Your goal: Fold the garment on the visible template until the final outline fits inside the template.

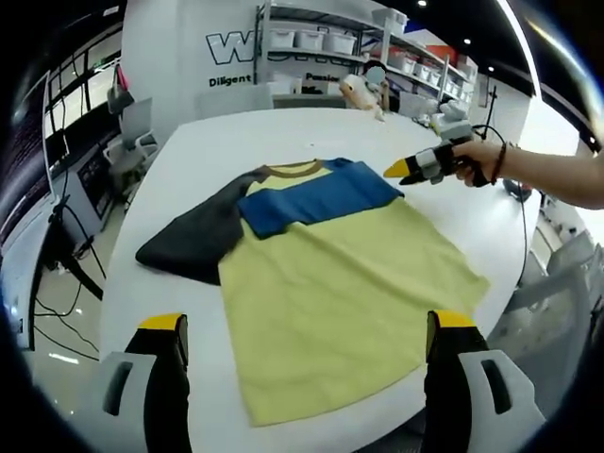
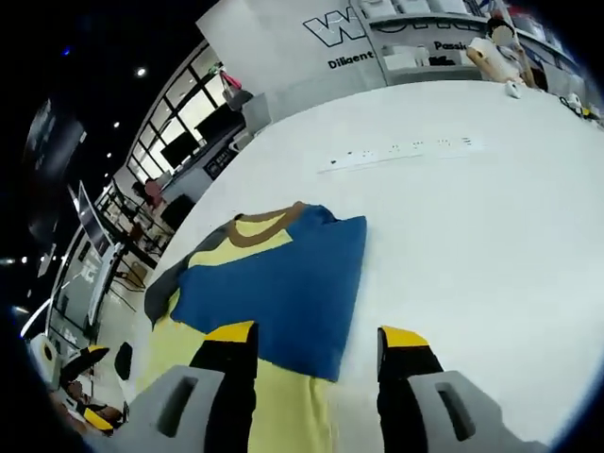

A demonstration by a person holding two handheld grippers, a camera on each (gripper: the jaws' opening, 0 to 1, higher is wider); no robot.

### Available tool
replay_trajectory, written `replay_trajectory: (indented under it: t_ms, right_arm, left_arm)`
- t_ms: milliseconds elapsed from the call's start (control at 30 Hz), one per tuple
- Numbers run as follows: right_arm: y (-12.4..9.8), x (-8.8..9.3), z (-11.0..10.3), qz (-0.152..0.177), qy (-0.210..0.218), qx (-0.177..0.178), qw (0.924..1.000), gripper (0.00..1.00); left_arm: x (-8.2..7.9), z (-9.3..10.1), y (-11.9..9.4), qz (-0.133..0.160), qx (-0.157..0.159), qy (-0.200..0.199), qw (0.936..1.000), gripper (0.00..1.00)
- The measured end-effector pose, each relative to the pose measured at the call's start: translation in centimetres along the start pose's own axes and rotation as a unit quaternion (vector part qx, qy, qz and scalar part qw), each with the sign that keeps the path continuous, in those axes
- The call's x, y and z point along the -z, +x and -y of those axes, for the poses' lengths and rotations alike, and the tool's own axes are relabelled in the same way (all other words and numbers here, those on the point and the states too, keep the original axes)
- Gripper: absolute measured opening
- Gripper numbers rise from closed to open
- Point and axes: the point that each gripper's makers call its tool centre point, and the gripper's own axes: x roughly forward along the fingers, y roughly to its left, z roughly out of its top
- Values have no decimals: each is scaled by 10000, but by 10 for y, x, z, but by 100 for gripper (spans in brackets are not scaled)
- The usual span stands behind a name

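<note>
With both the left gripper [image 1: 302,340] and right gripper [image 2: 316,344] gaping empty, the blue sleeve [image 2: 283,288] folded across the shirt [image 1: 340,302] is risking sliding loose beside the collar [image 1: 293,170] if snagged.

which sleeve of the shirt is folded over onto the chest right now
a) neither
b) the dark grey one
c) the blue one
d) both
c: the blue sleeve lies folded across the yellow shirt below the collar, while the dark grey sleeve lies spread out on the white table.

Yellow garment [image 1: 330,311] lies flat, blue sleeve [image 1: 316,200] folded inward
</note>
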Motion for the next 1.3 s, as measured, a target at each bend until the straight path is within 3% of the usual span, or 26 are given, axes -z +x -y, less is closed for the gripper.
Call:
replay_trajectory:
  t_ms: [133,367,533,867,1067,1300]
  right_arm:
    - [3,5,9,-84,41,109,9999,29]
    - [6,12,13,-252,-52,218,9994,18]
    - [9,20,13,-384,18,246,9990,0]
    - [8,20,13,-378,-62,301,9988,0]
    - [-1,4,32,-214,-555,630,9962,0]
    - [-4,3,49,-326,-1069,938,9893,0]
  left_arm:
    - [2,-2,1,-66,-30,41,10000,99]
    - [2,-4,1,-47,-37,27,10000,99]
    - [3,-5,1,-56,-57,22,10000,99]
    - [5,-6,-1,-38,-80,5,10000,99]
    - [3,-7,-2,14,-87,-11,10000,99]
    - [5,-8,-1,-22,-79,-13,10000,99]
